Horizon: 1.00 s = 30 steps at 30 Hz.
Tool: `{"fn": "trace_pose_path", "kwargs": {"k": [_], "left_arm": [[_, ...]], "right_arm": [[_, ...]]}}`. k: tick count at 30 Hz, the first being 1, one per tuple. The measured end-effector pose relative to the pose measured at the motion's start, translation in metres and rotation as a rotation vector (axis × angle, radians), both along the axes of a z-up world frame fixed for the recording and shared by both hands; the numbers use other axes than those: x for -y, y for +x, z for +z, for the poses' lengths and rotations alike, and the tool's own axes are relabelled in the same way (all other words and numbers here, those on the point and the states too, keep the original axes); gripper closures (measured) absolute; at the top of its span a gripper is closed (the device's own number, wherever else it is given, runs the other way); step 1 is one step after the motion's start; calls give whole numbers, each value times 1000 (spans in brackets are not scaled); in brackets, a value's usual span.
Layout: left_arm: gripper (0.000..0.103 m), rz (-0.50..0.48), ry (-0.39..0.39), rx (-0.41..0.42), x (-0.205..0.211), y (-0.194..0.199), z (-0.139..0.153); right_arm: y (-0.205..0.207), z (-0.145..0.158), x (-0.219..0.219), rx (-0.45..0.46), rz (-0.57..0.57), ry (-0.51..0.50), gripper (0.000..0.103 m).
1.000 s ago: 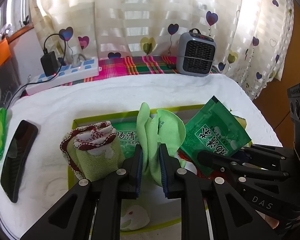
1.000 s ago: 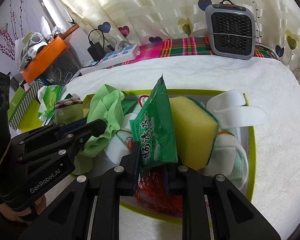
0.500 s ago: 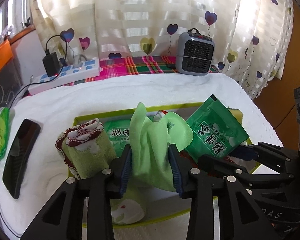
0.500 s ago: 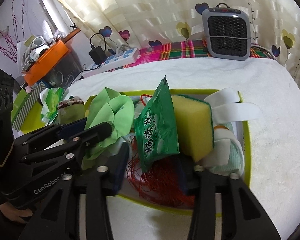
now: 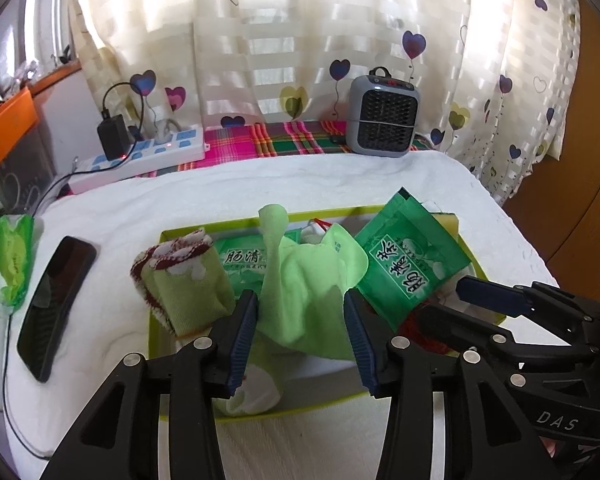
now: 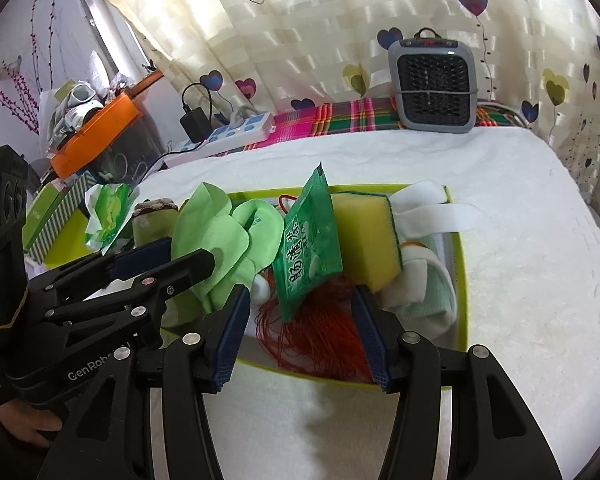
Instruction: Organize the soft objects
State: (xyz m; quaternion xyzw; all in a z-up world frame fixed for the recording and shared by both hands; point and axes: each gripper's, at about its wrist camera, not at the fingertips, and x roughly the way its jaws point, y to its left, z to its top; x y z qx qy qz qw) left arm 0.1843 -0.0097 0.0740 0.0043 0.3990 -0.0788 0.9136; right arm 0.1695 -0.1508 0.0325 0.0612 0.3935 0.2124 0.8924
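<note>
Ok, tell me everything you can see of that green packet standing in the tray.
The green packet is a flat, glossy plastic sachet printed with white Chinese characters, its top edge notched. It stands on end, tilted, in the yellow-green tray, leaning against the yellow sponge, its lower end over red threads. The right gripper is opening, its fingers clear of the packet.

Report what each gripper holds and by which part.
Nothing is held. Left gripper is opening around the light green cloth; right gripper is opening beneath the green packet.
</note>
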Motion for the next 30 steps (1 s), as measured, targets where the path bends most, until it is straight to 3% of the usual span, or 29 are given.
{"fn": "trace_pose_path", "kwargs": {"k": [16, 20, 23, 30], "left_arm": [[57, 61, 11, 35, -3, -64, 5], [56, 86, 25, -2, -4, -81, -11], [56, 99, 28, -43, -5, -90, -28], [56, 116, 43, -104, -6, -105, -58]], "right_arm": [[-51, 4, 11, 97, -39, -74, 49], [-65, -5, 14, 84, -42, -85, 48], [-72, -17, 15, 64, -60, -111, 38], [-81, -43, 22, 0, -73, -140, 38]]}}
